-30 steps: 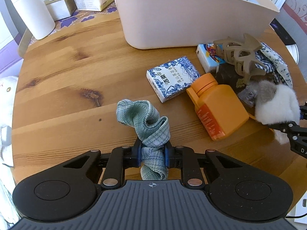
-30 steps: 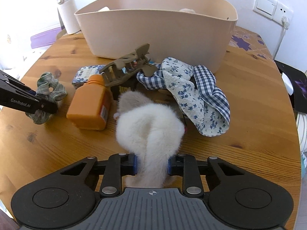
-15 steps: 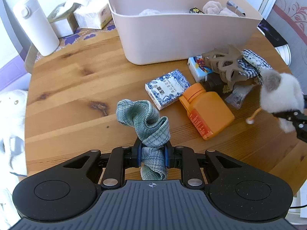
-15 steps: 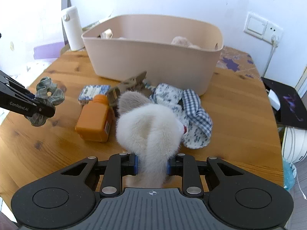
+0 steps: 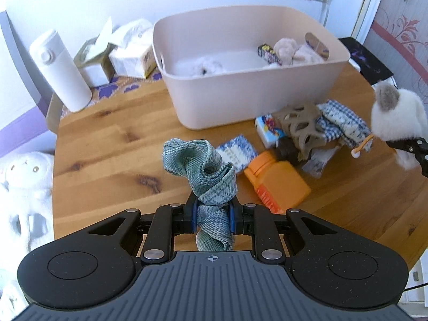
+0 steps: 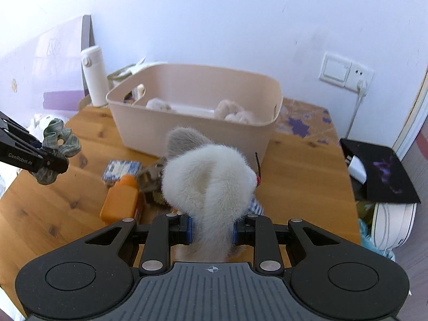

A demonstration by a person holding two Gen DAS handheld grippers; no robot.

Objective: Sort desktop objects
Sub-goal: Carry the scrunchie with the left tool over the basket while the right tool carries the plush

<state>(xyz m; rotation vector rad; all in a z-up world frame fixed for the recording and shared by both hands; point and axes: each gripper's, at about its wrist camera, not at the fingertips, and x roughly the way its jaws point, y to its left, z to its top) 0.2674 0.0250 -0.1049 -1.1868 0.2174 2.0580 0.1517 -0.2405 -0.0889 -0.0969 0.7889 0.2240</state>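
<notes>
Both tongs loaded, bin ahead

The left tongs (image 5: pixel 212 218) pinch a green plaid scrunchie (image 5: pixel 199 165); the right tongs (image 6: pixel 212 230) pinch a white furry scrunchie (image 6: pixel 208 176). Both hang above the worktop (image 5: pixel 112 144), near side of the beige bin (image 5: pixel 240 96). Carry each clear over the near rim before letting go, not onto the clutter.

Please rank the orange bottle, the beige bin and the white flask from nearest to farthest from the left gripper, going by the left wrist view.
1. Orange bottle, lying on the table just right of the left gripper.
2. Beige bin, beyond it at centre.
3. White flask, standing far left near the wall.
</notes>
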